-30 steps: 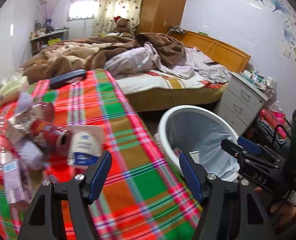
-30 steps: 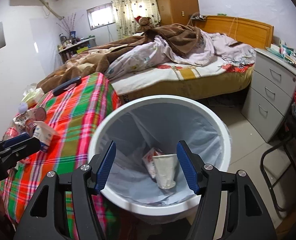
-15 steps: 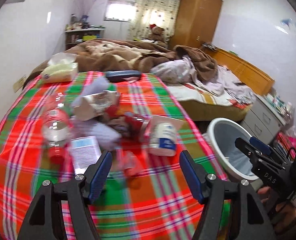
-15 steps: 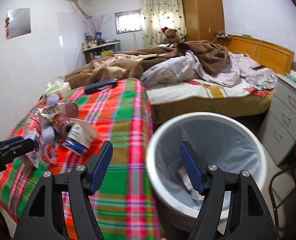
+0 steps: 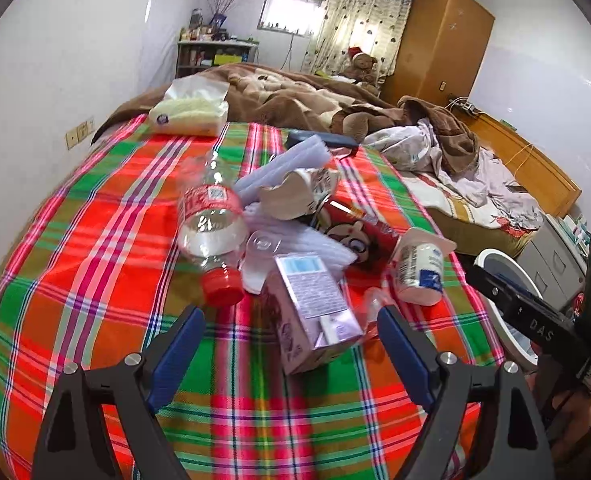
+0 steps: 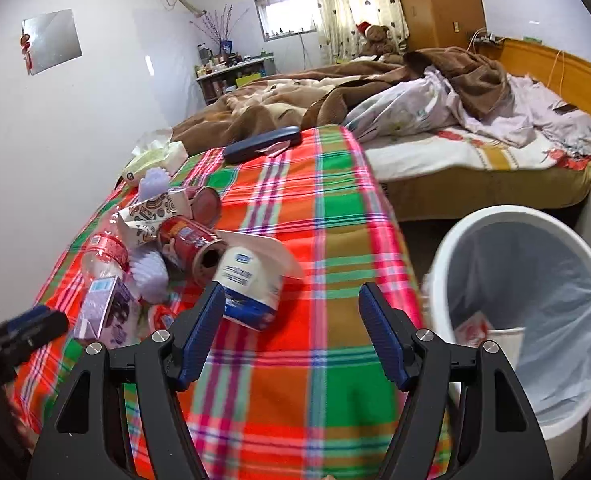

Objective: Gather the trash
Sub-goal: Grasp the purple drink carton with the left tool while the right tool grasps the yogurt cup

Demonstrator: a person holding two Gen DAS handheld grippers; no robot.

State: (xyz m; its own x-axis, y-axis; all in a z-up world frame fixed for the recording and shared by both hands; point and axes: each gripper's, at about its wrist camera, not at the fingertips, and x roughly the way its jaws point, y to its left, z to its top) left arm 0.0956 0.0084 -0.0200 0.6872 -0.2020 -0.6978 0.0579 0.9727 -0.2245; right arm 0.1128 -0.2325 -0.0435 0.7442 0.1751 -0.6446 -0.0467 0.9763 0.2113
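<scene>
1. The left gripper (image 5: 287, 344) has its jaws opening, with nothing pressed between the pads; the purple carton (image 5: 309, 314) lies on the cloth just ahead of them, in the gap as the wrist view shows it. The right gripper (image 6: 291, 336) is released too, holding nothing, with bare cloth between its fingers.

2. A second ago both grippers were over by the bin; now both have swung back across to the table (image 5: 75, 264), and the left one faces the heap squarely.

3. From left to right in the left wrist view the trash lies so: a clear bottle (image 5: 211, 228) with a red cap, crumpled paper and wrappers behind it, the purple carton in front, a red can (image 5: 355, 236), then the white cup (image 5: 419, 270) on its side.

4. The bin (image 6: 527, 312) stands beside the table's right edge, apart from it, with a few pieces already in its liner.

5. I judge one drop is done and the next pick is beginning: the carton looks the left gripper's target, the cup the right's.
</scene>
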